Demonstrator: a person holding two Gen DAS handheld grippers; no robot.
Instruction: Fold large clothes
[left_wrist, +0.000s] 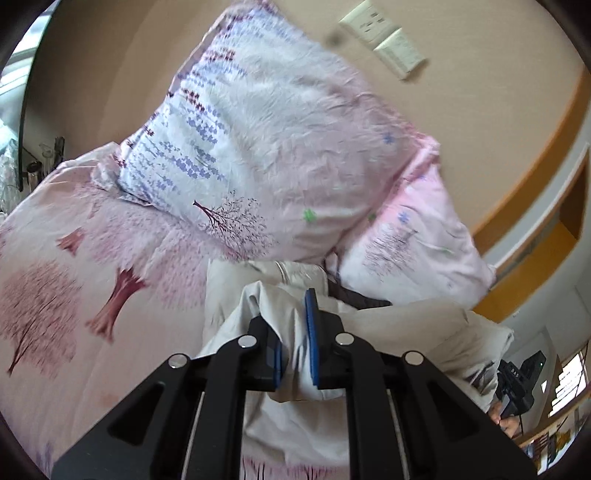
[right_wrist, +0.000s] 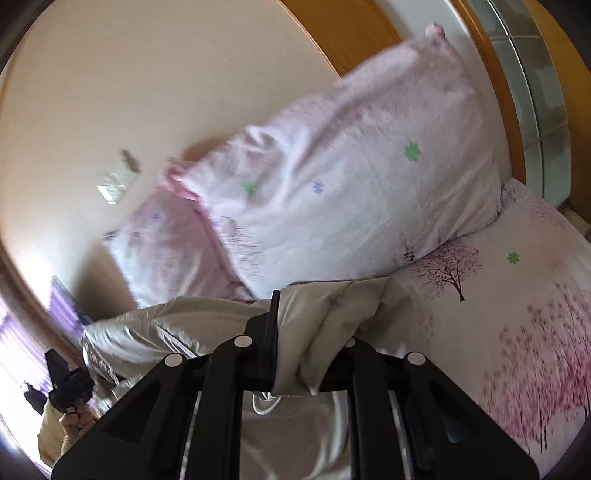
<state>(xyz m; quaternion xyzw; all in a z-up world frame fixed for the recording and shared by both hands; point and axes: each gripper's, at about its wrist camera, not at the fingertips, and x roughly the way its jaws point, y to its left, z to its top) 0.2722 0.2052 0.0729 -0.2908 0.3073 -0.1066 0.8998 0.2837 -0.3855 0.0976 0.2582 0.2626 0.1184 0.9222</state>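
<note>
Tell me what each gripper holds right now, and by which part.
Both are shut on the pale garment: left gripper and right gripper each pinch a bunched fold of fabric.

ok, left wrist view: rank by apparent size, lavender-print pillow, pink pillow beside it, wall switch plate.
1. lavender-print pillow, clearly largest
2. pink pillow, partly hidden behind the first, so it may really be similar
3. wall switch plate, smallest, also farthest

Two close wrist views slanting down over the bed, sharing the pillows.
</note>
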